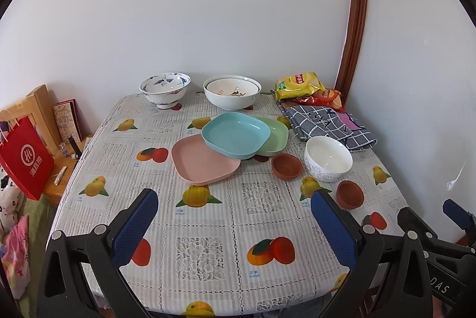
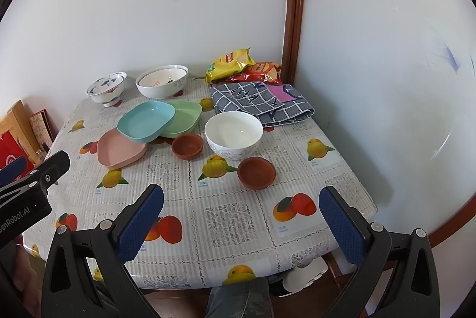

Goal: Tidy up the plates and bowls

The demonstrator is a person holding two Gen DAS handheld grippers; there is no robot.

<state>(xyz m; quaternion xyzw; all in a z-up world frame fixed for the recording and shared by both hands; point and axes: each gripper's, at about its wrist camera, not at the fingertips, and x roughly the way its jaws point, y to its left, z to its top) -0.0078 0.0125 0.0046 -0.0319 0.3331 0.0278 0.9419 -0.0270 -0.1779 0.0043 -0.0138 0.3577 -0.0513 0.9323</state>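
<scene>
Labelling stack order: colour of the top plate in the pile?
Light blue top plate, resting across the pink and green plates. Clearest in the left wrist view.

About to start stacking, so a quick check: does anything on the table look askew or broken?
The blue plate sits tilted, propped across the pink plate and green plate rather than nested. No spill or breakage shows.

Square table under fruit-print plastic cloth [image 1: 208,228], centre frame. On it: three overlapping plastic plates [image 1: 235,136], five bowls, folded checked cloth [image 1: 324,124] and snack bags [image 1: 297,84] upper right.
</scene>
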